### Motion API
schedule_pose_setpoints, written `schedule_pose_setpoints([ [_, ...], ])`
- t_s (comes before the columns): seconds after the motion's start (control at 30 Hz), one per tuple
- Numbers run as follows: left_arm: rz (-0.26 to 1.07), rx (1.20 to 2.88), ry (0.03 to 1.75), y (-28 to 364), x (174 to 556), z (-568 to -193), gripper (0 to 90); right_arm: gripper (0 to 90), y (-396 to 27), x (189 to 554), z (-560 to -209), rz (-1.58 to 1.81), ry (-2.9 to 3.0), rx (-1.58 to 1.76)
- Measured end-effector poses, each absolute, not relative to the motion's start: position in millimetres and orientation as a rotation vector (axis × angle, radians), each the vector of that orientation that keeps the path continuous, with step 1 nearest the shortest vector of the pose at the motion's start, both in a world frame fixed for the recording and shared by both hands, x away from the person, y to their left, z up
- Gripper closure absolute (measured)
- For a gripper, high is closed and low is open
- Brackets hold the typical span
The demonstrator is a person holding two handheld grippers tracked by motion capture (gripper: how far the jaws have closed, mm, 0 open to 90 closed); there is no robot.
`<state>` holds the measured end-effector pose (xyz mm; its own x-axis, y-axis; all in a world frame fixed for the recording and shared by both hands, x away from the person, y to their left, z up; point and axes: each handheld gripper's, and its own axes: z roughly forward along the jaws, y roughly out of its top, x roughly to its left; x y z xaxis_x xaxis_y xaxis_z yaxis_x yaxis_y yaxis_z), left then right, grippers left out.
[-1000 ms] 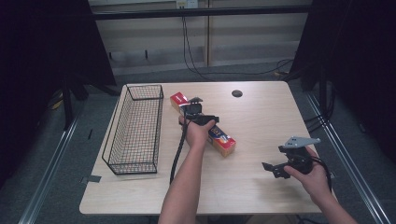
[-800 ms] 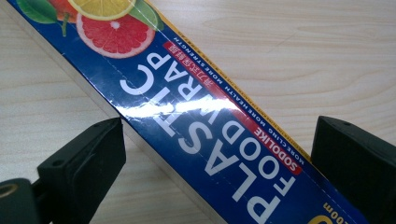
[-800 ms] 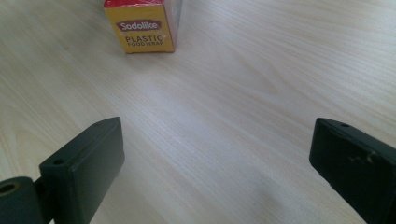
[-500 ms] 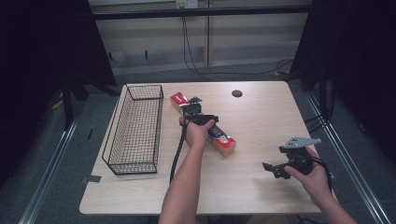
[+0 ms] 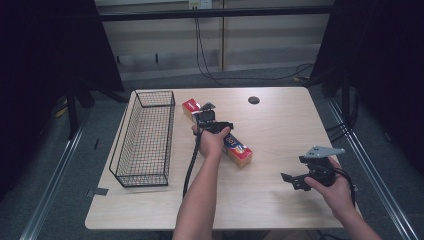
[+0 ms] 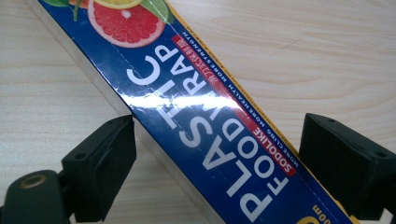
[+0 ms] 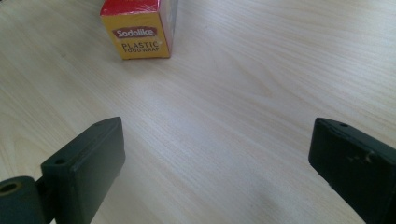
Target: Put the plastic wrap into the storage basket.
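Note:
A long plastic food wrap box lies diagonally at the middle of the wooden table; its face is blue with white lettering and its end is yellow and red. My left gripper hangs right over the box, near its far half. It is open, with one jaw on each side of the box and table showing between the jaws and the carton. My right gripper is low over the front right of the table. It is open, with bare wood between its jaws, and points at the box's near end.
A black wire basket stands along the left side of the table, close to the box's far end. A small dark round spot sits near the table's far edge. Cables hang behind the table.

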<state>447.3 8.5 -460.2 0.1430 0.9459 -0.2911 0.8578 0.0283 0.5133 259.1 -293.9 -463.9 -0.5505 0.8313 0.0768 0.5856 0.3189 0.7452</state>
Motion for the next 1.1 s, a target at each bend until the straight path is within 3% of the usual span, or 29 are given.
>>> schedule_pose_setpoints([
  [0.13,0.192,1.838,1.742,4,448,-466,7.6,3.5,-295,259,-463,1.074,2.264,1.268],
  [0.3,0.174,1.857,1.778,4,448,-461,11.1,3.5,-297,259,-463,1.077,2.264,1.268],
  [0.67,0.134,1.962,1.81,31,431,-445,36.4,3.5,-295,258,-464,1.071,2.273,1.258],
  [0.8,0.148,1.997,1.823,42,428,-441,40.5,3.6,-293,258,-464,1.075,2.274,1.255],
  [0.97,0.224,2.021,1.791,39,433,-441,37.5,3.6,-293,258,-463,1.071,2.277,1.257],
  [1.1,0.258,2.026,1.77,37,439,-442,25.4,3.6,-293,259,-463,1.074,2.27,1.26],
])
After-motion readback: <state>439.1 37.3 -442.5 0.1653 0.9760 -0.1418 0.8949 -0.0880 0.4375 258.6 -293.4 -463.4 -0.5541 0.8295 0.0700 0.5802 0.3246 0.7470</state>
